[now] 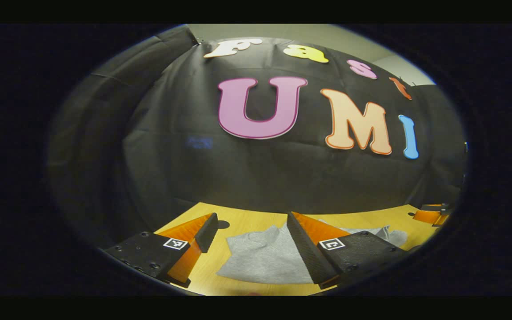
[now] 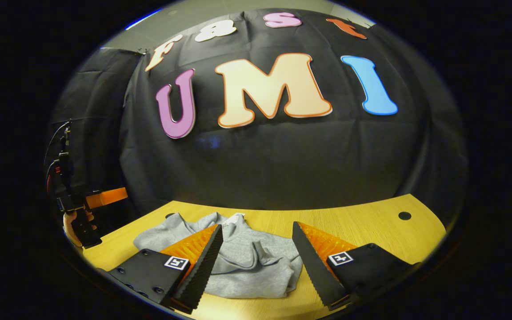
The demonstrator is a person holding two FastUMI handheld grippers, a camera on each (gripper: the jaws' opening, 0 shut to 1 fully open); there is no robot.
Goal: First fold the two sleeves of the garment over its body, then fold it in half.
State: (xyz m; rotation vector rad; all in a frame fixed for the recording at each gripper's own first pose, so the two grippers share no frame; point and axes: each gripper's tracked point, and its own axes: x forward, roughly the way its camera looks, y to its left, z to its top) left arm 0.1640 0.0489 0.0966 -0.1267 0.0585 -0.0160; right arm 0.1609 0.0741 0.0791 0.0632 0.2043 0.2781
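Garment: a grey sweatshirt [image 2: 247,262] lies bunched and folded on the wooden worktop [image 2: 371,226], at about 6 o'clock in the right gripper view; a rounded fold or hood shape shows near its middle. In the left gripper view the same sweatshirt [image 1: 265,258] sits at 6 o'clock, partly behind the right-hand finger.
Left gripper [image 1: 251,238]: raised above the worktop [image 1: 247,222], jaws wide apart, nothing between them but open air over the cloth. It touches nothing that I can see.
Right gripper [image 2: 258,246]: also raised, jaws wide apart, with the sweatshirt seen beyond the gap; whether a fingertip touches the cloth I cannot tell.
Other gripper seen from the right gripper view: at 9 o'clock, near the worktop's edge, a hand [image 2: 76,226] holds the left gripper, with cables rising above it.
Other gripper seen from the left gripper view: at 3 o'clock, part of the right gripper shows at the rim, too cut off to judge.
Worktop detail: a small dark round hole [image 2: 404,216] lies at 4 o'clock in the right gripper view, well apart from the sweatshirt.
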